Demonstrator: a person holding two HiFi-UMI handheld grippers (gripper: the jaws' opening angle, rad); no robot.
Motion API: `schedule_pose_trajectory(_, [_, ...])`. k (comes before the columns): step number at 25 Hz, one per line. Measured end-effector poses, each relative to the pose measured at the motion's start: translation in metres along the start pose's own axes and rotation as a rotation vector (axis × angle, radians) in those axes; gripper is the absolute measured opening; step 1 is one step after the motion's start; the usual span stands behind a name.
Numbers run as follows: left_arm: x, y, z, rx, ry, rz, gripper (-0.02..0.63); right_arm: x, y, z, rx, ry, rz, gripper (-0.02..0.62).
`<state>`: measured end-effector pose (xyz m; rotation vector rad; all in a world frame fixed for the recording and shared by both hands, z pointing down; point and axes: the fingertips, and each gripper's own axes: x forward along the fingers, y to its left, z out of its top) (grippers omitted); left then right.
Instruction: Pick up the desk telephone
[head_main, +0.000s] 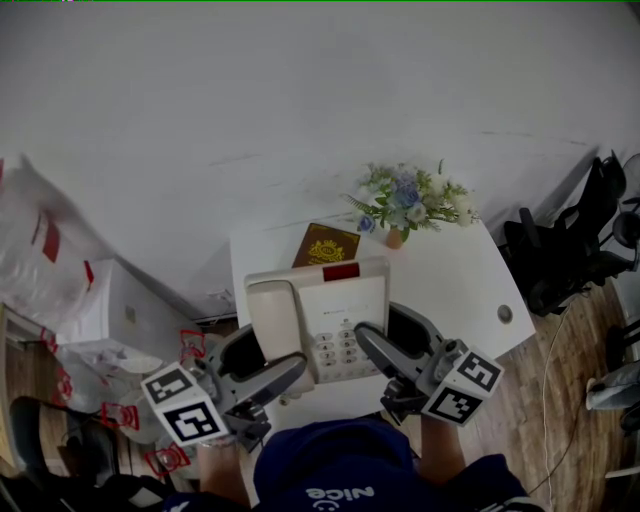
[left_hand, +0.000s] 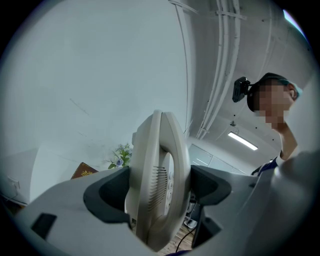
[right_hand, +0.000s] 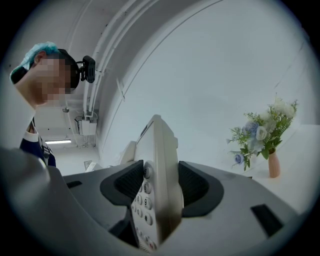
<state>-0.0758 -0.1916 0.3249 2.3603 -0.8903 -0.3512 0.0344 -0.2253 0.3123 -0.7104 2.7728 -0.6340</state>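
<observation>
1. The desk telephone is held between the two claws, one on each side, in front of the person and over the near part of the white table
2. The left gripper is clamped on the phone's left edge, the handset side. Its own view shows the cream casing edge-on and pinched between the two dark pads
3. The right gripper is closed on the phone's right edge. In its view the number keys face left and the body sits tight between both pads
4. The handset lies in its cradle on the phone's left, with the keypad to its right and a small red patch at the far edge
5. Beyond the phone a brown booklet with a gold emblem lies flat on the table
6. Just beside the booklet, to its right, a small vase of blue and white flowers stands upright
7. White plastic bags are heaped on the floor to the left, and a black chair stands to the right of the table
8. The person's blue cap shows at the bottom of the head view
</observation>
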Motion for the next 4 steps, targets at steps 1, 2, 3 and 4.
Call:
schedule_pose_trajectory(1, [0.0002, 0.0000, -0.0001, 0.000, 0.000, 0.001, 0.393, -0.0001, -0.0002, 0.0001, 0.000, 0.000, 0.001, 0.236])
schedule_pose_trajectory(2, [0.0005, 0.0001, 0.0000, 0.001, 0.000, 0.002, 0.393, 0.0001, -0.0006, 0.0003, -0.001, 0.001, 0.002, 0.238])
schedule_pose_trajectory(3, [0.0009, 0.0002, 0.0002, 0.001, 0.000, 0.002, 0.393, 0.0003, -0.0010, 0.0006, -0.001, 0.001, 0.003, 0.236])
schedule_pose_trajectory(4, [0.0013, 0.0004, 0.0005, 0.001, -0.001, 0.003, 0.393, 0.0006, -0.0015, 0.0009, -0.002, 0.002, 0.004, 0.236])
